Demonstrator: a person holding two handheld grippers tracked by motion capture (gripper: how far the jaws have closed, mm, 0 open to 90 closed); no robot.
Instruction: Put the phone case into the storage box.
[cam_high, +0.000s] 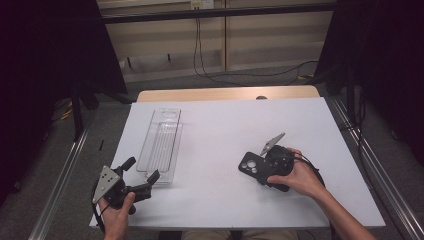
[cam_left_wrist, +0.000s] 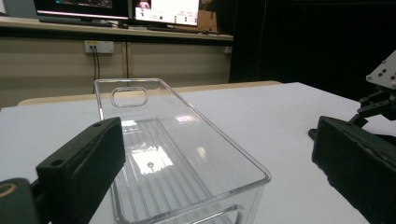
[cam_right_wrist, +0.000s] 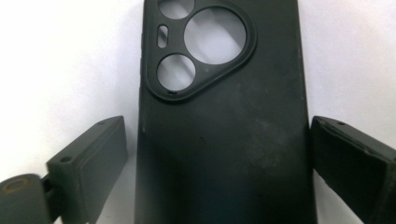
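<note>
White surface was pretty bare, with the black phone case lying flat at about 4 o'clock and the clear plastic tray over at 9 o'clock. Right tongs were spread apart straddling the case, not yet clamped, so I'd have centred both pads on its long edges before squeezing. Left tongs sat open by the tray's near end.
</note>
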